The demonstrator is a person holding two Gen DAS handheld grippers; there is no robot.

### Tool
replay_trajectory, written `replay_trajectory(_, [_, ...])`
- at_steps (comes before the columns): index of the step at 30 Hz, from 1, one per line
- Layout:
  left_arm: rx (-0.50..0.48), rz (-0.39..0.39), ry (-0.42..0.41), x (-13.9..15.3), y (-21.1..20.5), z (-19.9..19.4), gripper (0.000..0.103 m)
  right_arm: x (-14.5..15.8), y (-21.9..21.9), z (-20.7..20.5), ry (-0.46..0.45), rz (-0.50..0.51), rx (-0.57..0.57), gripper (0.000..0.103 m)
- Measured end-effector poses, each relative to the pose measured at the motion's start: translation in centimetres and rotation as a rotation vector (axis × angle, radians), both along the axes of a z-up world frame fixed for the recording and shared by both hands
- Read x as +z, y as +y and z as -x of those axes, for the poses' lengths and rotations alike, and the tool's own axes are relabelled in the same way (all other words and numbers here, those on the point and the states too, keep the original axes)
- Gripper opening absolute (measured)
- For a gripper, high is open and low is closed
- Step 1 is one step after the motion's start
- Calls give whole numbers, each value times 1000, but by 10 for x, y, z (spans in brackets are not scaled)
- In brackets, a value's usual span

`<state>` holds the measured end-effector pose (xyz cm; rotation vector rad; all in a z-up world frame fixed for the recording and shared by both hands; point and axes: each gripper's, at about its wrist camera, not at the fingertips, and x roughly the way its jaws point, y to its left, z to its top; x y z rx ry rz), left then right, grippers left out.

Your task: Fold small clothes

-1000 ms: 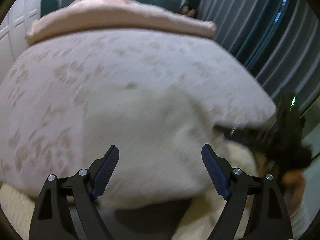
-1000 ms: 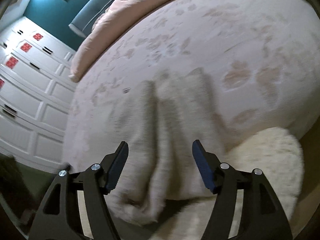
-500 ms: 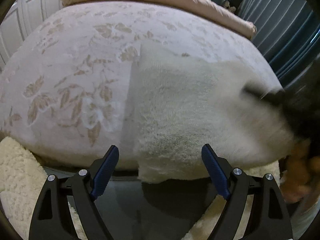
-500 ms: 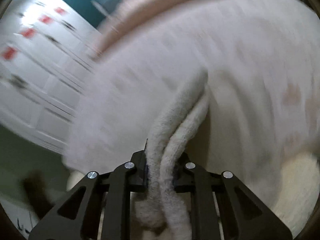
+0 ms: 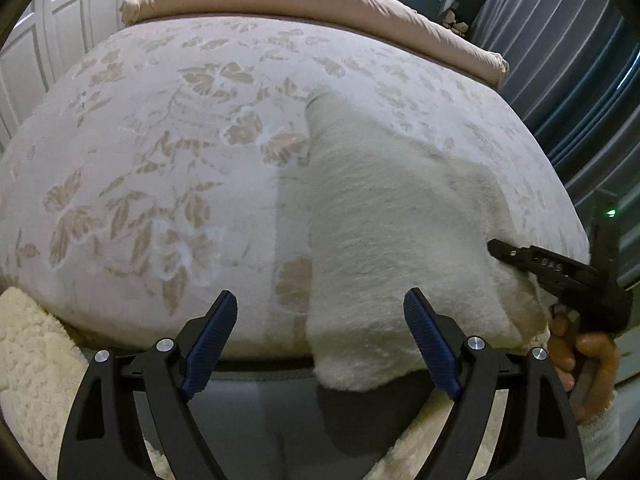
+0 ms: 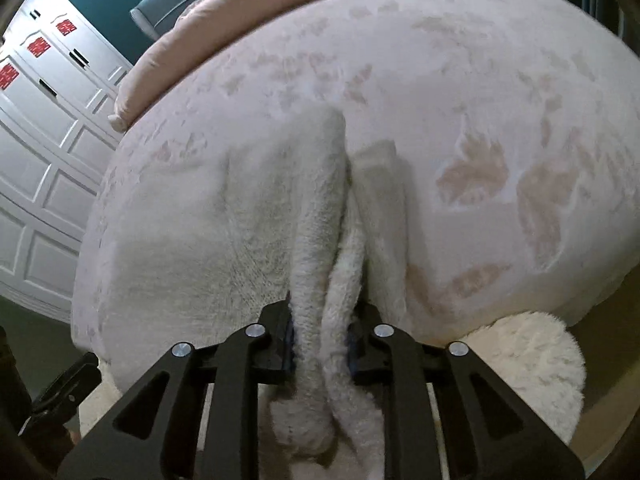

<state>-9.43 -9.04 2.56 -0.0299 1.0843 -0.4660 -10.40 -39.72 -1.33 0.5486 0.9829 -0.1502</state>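
So the fuzzy cream-white knit garment [image 5: 384, 216] is lying flat on the pale pink bedspread with the tan leaf print [image 5: 160, 152], its near end hanging over the edge of the bed toward me. My right gripper [image 6: 320, 334] is clamped tight on a bunched-up bit of its right-hand edge, two thick rolls of fabric squeezed between the jaws. My left gripper [image 5: 320, 344] is spread wide and holding nothing, parked just short of the dangling hem.

Here's what worries me. The right side has grabbed what looks like more than one layer, though honestly that close-up is too soft to tell which layers. If I swing that edge across to fold it, the extra layer could get dragged along and leave a lump instead of a clean crease. Nothing pins the far side either, so a pull may just slide the whole piece across the slick bedspread. And with that hem already over the edge, too much tug toward me and it likely slips off onto the shaggy white rug [image 5: 28, 360] down below.
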Motion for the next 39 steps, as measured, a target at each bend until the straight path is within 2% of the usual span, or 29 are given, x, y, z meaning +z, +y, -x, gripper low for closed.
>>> replay_trajectory(2, [-8, -18, 2, -2, -7, -4, 83, 9, 3, 2, 6, 66, 4, 23])
replay_trajectory(5, [-30, -104, 4, -14, -21, -11, 83, 27, 6, 13, -6, 151, -14, 27])
replay_trajectory(7, [-34, -124, 8, -23, -26, -12, 84, 39, 4, 19, -29, 188, -24, 27])
replay_trajectory(9, [-36, -137, 6, -29, -28, -13, 85, 55, 9, 30, -78, 143, -12, 27])
replay_trajectory(11, [-38, -146, 8, -32, -28, -14, 86, 65, 20, 33, -132, 30, 44, 28])
replay_trajectory(14, [-18, -121, 26, -25, -20, -15, 85, 50, 50, 26, -105, -34, 153, 33])
replay_trajectory(15, [-6, -113, 26, -21, -17, -14, 85, 38, 62, 21, -69, -35, 189, 33])
replay_trajectory(17, [17, -103, 24, -15, -10, -13, 85, -6, 87, 8, 75, 1, 260, 33])
replay_trajectory(19, [26, -102, 23, -12, -6, -14, 85, -26, 97, 7, 119, 32, 268, 33])
replay_trajectory(21, [39, -109, 20, -8, -2, -14, 85, -15, 103, 8, 108, 86, 278, 33])
replay_trajectory(23, [51, -78, 16, -2, 2, -13, 85, 6, 97, 13, 62, 82, 259, 33])
replay_trajectory(25, [45, -62, 17, 0, 0, -13, 85, 15, 87, 18, 35, 65, 243, 33])
replay_trajectory(30, [-18, -98, 33, -13, -23, -11, 85, -27, 79, 22, 159, 81, 236, 34])
replay_trajectory(33, [-38, -109, 25, -11, -29, -7, 85, 3, 76, 33, 83, 77, 212, 35])
replay_trajectory(35, [-45, -97, 14, -6, -32, -6, 85, 30, 58, 39, 0, 79, 145, 37])
replay_trajectory(37, [-50, -104, 6, -5, -36, -6, 85, 40, 40, 41, -44, 76, 92, 51])
replay_trajectory(39, [-50, -112, 9, -6, -42, -8, 85, 36, 17, 36, -29, 97, 16, 53])
